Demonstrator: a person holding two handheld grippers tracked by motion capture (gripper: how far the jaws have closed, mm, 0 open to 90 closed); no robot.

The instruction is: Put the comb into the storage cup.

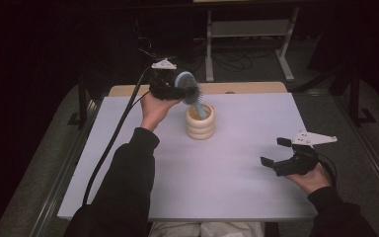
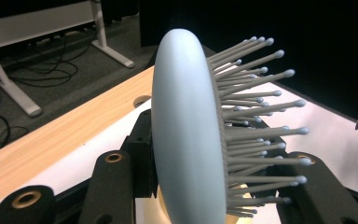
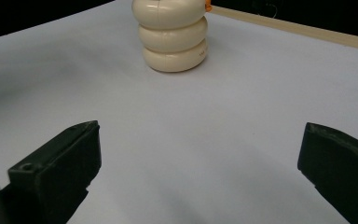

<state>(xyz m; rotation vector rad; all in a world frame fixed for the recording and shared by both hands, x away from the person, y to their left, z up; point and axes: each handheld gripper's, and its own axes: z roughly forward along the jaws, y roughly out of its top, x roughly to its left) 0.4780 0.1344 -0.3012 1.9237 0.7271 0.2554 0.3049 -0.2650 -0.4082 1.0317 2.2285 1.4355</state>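
The desk (image 1: 227,168) is the largest thing here, a pale lavender-white top with a strip of light wood (image 1: 256,88) along its far edge. Beyond it, on the dark floor, stands a white metal frame (image 1: 249,29) with loose cables around its feet.

Near the far middle of the desk stands a cream holder (image 1: 200,122), upright, shaped like three rounded rings stacked one on another; in the right gripper view the same holder (image 3: 172,37) stands well ahead of the black jaws.

A light blue hairbrush (image 1: 190,89) hangs tilted above the holder, its handle angled down into the holder's open mouth and its round head up and to the left. In the left gripper view the hairbrush (image 2: 186,135) sits edge-on, smooth back on the left, grey ball-tipped bristles pointing right.

The left gripper (image 1: 170,89) clamps the hairbrush by its head, jaws pressed on either side, just above and left of the holder.

The right gripper (image 1: 276,155) hovers low over the near right part of the desk, well apart from the holder, its jaws spread wide with only bare desk between them.
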